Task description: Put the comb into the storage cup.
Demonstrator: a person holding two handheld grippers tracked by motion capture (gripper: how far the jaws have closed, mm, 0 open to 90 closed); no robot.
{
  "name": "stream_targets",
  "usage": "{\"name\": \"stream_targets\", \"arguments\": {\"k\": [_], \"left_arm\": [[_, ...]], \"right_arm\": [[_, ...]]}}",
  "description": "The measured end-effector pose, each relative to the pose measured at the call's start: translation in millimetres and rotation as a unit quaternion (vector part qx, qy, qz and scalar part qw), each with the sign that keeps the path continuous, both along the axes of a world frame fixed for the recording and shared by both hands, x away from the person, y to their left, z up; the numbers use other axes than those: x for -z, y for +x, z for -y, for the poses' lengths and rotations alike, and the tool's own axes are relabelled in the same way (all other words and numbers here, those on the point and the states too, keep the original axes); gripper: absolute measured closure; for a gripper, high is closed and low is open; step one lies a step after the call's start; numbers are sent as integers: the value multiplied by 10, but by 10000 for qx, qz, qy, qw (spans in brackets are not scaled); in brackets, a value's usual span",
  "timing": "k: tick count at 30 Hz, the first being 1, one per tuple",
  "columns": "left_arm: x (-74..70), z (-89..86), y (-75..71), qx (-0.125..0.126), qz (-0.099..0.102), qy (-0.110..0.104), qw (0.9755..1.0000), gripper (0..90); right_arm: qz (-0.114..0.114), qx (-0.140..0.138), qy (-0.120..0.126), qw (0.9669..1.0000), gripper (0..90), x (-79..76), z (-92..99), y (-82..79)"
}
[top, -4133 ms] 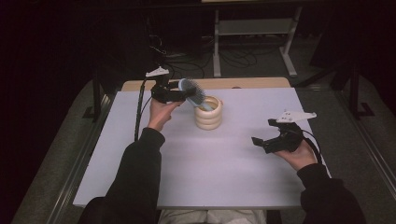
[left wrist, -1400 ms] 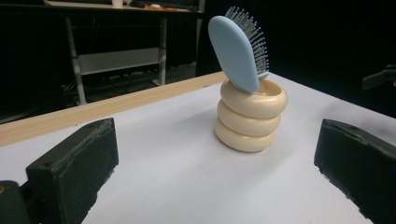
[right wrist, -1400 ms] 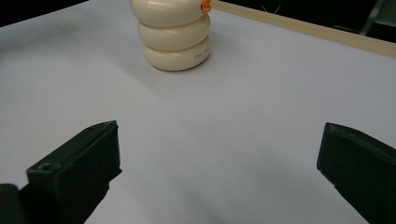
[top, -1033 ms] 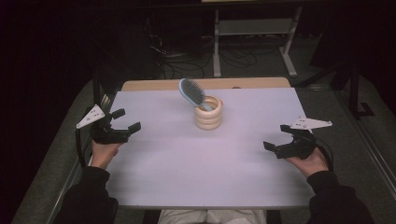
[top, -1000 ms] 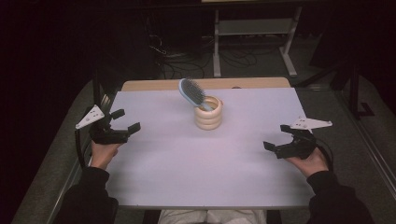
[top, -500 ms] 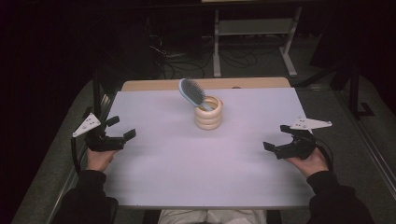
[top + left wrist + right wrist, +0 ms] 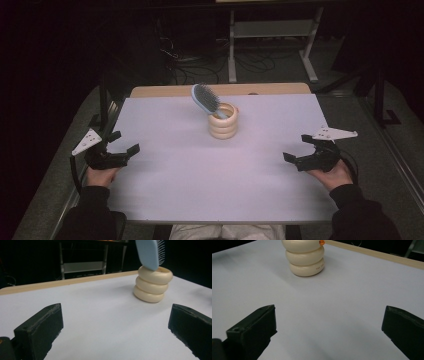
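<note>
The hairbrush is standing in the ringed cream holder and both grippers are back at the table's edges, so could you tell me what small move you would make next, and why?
Probably none beyond resting. The hairbrush already leans in the cream holder with its handle inside. The left gripper and right gripper sit apart from it at opposite table edges, jaws wide and empty. If anything, I would set both grippers down.
</note>
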State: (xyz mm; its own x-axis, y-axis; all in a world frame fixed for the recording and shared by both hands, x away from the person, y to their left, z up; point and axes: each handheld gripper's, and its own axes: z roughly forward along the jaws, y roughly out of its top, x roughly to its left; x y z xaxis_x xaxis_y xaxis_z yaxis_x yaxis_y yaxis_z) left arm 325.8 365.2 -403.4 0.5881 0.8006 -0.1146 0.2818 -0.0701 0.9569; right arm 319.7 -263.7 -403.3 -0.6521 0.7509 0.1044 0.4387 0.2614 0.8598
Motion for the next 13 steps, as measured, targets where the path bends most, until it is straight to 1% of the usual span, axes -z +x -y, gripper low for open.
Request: {"name": "stream_targets", "arguments": {"k": [4,9,13], "left_arm": [[16,8,-5,23,-50,61,10000,0],[43,27,0,85,-178,200,9996,0],[53,39,7,142,-223,227,9994,0]], "right_arm": [[2,37,-10,10000,0,8,10,3],[-39,55,-75,9999,0,29,2,5],[-47,78,-88,9999,0,34,3,7]]}}
